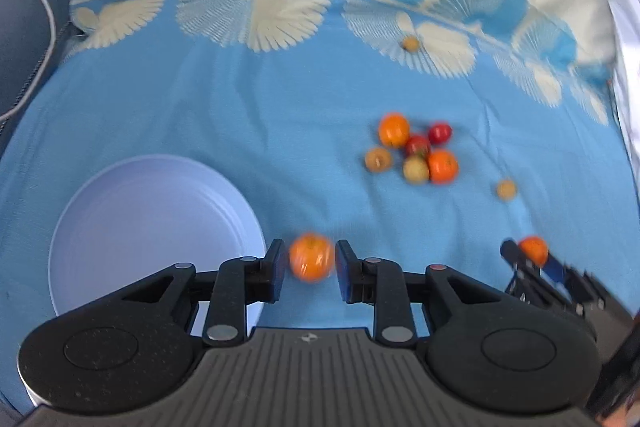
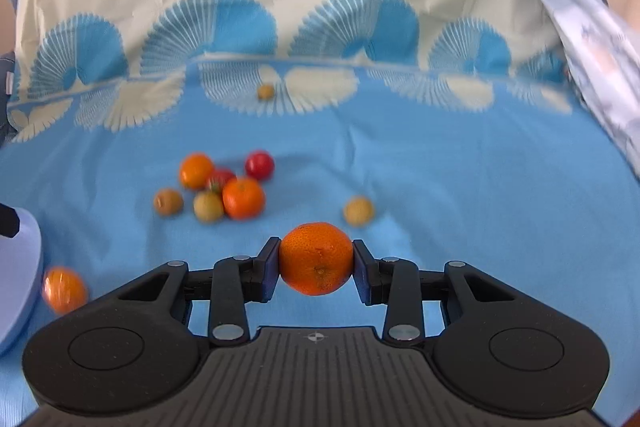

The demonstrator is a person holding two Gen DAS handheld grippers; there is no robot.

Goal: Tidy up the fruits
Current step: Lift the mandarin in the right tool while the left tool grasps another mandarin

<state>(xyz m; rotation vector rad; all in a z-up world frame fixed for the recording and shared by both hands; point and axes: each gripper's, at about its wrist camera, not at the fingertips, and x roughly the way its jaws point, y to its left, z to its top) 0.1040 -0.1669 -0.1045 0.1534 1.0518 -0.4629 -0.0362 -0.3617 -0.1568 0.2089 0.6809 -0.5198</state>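
Observation:
My left gripper [image 1: 311, 254] is shut on a small orange [image 1: 311, 263], held above the blue cloth just right of a pale lilac plate [image 1: 132, 219]. My right gripper [image 2: 316, 251] is shut on a second orange [image 2: 316, 259]; that orange [image 1: 534, 250] also shows at the right edge of the left wrist view. In the middle of the cloth lies a cluster of fruit [image 1: 416, 151] [image 2: 218, 187]: two oranges, two red tomatoes and two yellow-brown fruits. Another yellow-brown fruit [image 1: 506, 189] [image 2: 359, 211] lies alone to its right.
A blue cloth with a white fan pattern [image 1: 240, 115] covers the surface and rises behind. One small brown fruit [image 1: 411, 44] [image 2: 265, 91] sits far back on the pattern. A dark blue cushion [image 1: 24, 27] is at the left and pale fabric [image 2: 592, 39] at the right.

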